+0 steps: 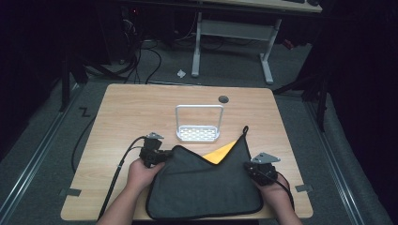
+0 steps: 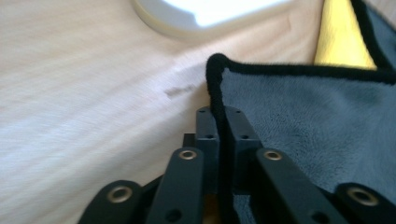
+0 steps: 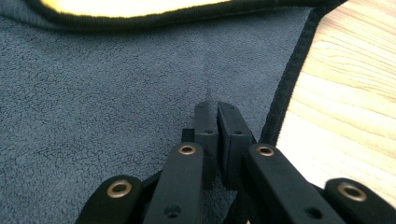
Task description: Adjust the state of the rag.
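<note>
Plainly, a grey cloth [image 1: 202, 185] with black piping was spread on the near half of the surface [image 1: 126, 108], one corner folded over so that its yellow underside [image 1: 219, 152] was shown. A hanging loop [image 1: 245, 129] was seen at the far right corner. The cloth's left corner was pinched between the closed fingers [image 2: 243, 133] of the left gripper [image 1: 157, 154]; in the left gripper view the piped hem [image 2: 215, 84] was seen running up between them. The right edge of the cloth was clamped in the closed fingers [image 3: 233, 135] of the right gripper [image 1: 257, 171], the piping lying just beside them toward the bare wood. The cloth was thus held between the two hands, its long axis running left to right across the surface, and each hand was at its own end. A fold away from the person was judged the likely next move, both corners being carried toward the far edge together. Beyond the cloth, a white rack [image 1: 198, 133] with a wire handle stood near the middle, apart from the hem, and it might be struck if the corners were swung too far.
</note>
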